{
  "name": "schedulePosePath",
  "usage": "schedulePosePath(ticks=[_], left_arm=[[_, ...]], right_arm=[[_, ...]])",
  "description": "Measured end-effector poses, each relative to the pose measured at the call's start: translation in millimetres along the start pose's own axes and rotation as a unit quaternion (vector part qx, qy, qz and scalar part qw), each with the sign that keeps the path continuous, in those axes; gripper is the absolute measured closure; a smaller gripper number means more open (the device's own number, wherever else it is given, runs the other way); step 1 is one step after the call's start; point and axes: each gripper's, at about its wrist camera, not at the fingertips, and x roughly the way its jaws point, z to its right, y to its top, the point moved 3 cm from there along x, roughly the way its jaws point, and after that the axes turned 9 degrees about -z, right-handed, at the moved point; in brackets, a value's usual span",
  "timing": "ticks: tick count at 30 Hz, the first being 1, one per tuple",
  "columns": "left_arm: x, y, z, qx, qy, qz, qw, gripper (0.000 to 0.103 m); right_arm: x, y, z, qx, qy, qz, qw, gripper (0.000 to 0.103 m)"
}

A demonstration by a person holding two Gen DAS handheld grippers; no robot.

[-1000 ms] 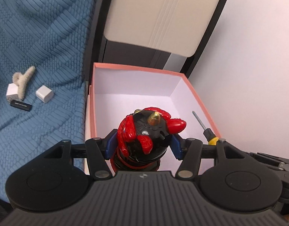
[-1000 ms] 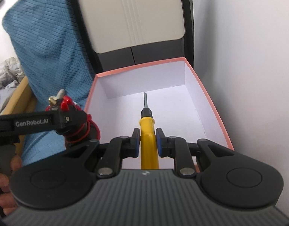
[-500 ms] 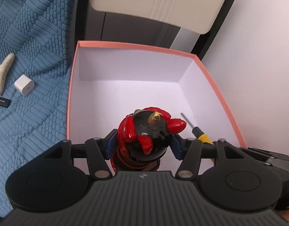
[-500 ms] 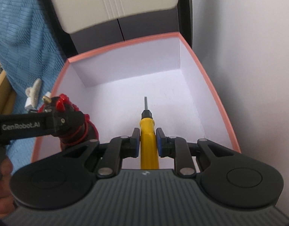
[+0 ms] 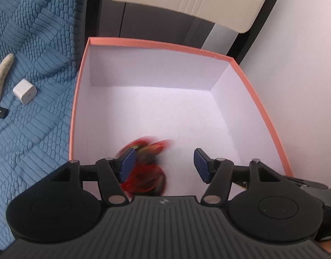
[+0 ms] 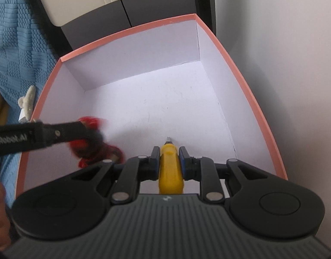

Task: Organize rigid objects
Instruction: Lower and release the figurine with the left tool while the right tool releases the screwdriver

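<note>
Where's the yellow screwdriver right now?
Right wrist view, centre: the yellow screwdriver is clamped in the right claw, tip down over the pink-rimmed box floor, the red toy to its left.

The right gripper (image 6: 169, 160) clamps its fingers (image 6: 155, 159) on a yellow screwdriver (image 6: 170, 168) over the white-lined, pink-rimmed box (image 6: 241, 82), tip pointing at the floor of the box. To the left, the left gripper's arm (image 6: 42, 137) crosses a blurred red and black toy (image 6: 94, 149) inside the box.

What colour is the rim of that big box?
Salmon pink, with white walls inside. The box shows best in the left wrist view.
</note>
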Motion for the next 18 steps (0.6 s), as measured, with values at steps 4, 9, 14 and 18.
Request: schedulePosePath(ticks=[4, 9, 14, 18], left_arm=[[-14, -3, 1, 0.005, 0.001, 0.015, 0.9999, 0.035], [-38, -11, 0, 0.007, -0.001, 0.033, 0.9994, 0.035], [-70, -22, 0, 0.008, -0.005, 0.055, 0.9985, 0.035], [-103, -33, -1, 0.012, 0.001, 0.08, 0.9967, 0.035]], right_arm=[[-10, 0, -2, -0.001, -0.001, 0.014, 1.0, 0.081], [-33, 0, -10, -0.004, 0.003, 0.037, 0.999, 0.081], [-66, -6, -20, -0.009, 0.012, 0.061, 0.998, 0.081], [-94, -13, -32, -0.019, 0.019, 0.082, 0.996, 0.081]])
